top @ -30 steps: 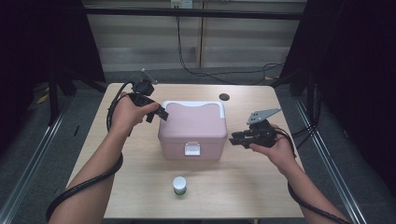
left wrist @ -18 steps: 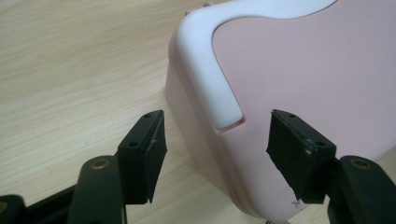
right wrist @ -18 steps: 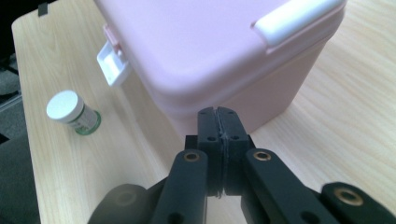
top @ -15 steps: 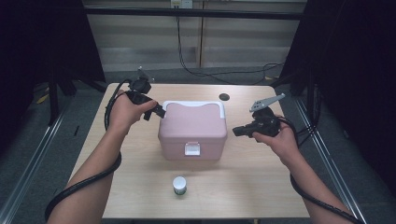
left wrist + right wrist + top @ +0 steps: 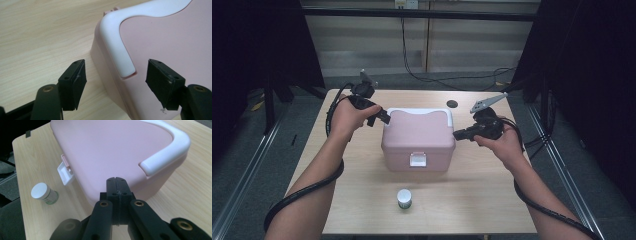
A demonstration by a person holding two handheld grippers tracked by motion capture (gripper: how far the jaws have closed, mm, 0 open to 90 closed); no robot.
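Note:
A pink box with a white handle folded flat on its lid and a white latch at the front stands mid-table. My left gripper hovers at the box's back left corner. In the left gripper view its jaws straddle the handle's end without touching it; they have just been opening. My right gripper is at the box's right side, held above the table. The right gripper view shows that gripper shut on nothing, pointing over the lid.
A small white-capped jar stands near the table's front edge, in front of the box. A dark round mark lies on the wooden table behind the box. Cables trail from both grippers.
My right hand has risen and drawn closer to the box's right side. The left hand has stayed where it was.

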